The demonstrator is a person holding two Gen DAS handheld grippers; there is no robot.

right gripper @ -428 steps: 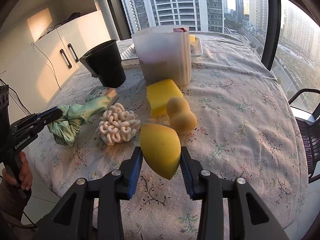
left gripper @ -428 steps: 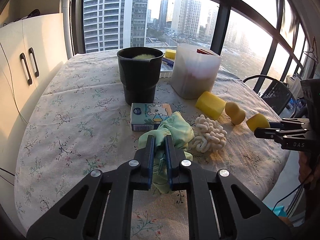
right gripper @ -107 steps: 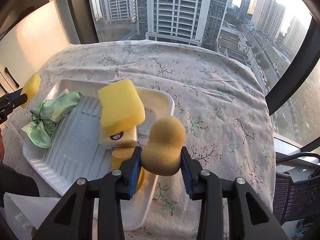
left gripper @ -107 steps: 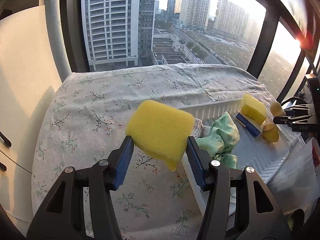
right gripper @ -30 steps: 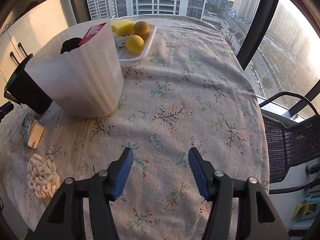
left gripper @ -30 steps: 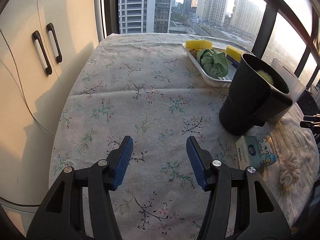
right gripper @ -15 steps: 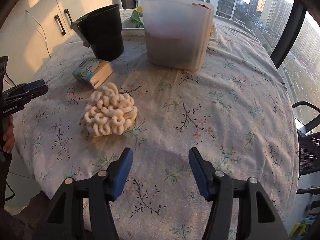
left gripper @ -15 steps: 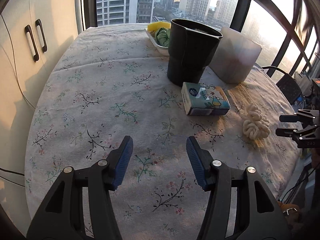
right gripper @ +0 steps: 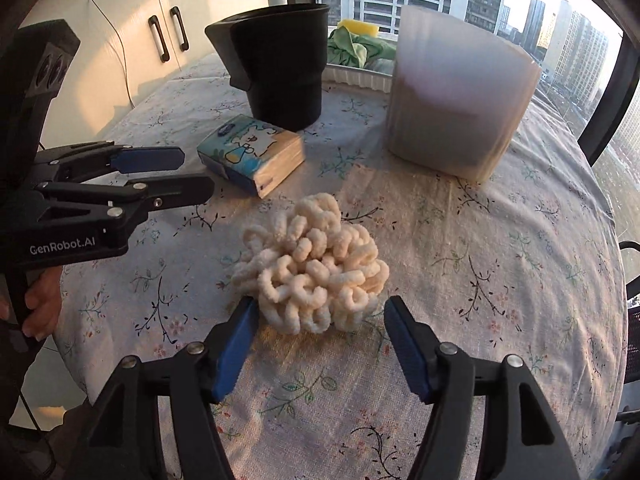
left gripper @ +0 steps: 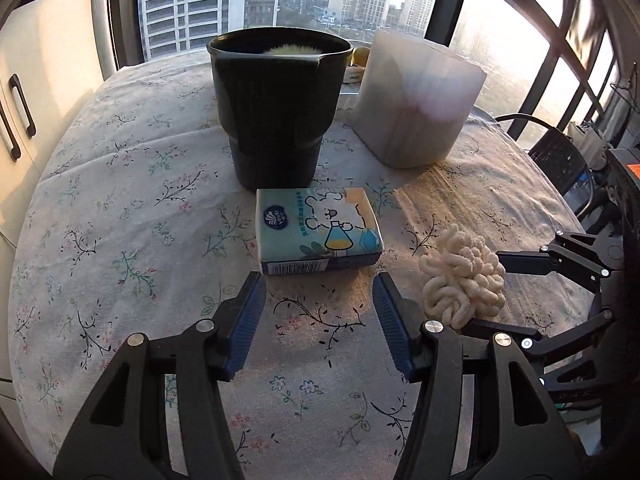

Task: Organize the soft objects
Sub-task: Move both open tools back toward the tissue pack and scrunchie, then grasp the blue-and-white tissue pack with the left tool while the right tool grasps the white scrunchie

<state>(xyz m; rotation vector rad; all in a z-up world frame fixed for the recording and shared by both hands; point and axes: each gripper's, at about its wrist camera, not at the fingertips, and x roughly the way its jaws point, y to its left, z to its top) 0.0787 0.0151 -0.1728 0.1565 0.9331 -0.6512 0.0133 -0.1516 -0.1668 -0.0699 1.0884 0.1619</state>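
A cream looped-yarn bundle [right gripper: 312, 264] lies on the floral tablecloth [right gripper: 500, 240]. My right gripper [right gripper: 320, 316] hangs just over its near edge, and its jaws are opening. The bundle sits between and ahead of the blue pads [right gripper: 236, 344], which do not press on it. A blue tissue pack [left gripper: 318, 236] lies flat just beyond my left gripper [left gripper: 318, 304], which is open with only cloth between its fingers. In the left wrist view the bundle [left gripper: 462, 276] sits at the right, with the right gripper [left gripper: 484, 292] around it. The left gripper [right gripper: 196, 174] shows beside the tissue pack [right gripper: 252, 152].
A black bucket [left gripper: 276, 108] with something fuzzy inside stands behind the pack, a translucent white container [left gripper: 416, 96] to its right. Behind them a white tray [right gripper: 356, 76] holds a green cloth [right gripper: 356, 50] and a yellow sponge [right gripper: 358, 26]. A hand [right gripper: 40, 304] grips the left handle.
Both grippers have come nearer across the table: the left up to the tissue pack, the right up to the yarn bundle. The right jaws stand wider than before.
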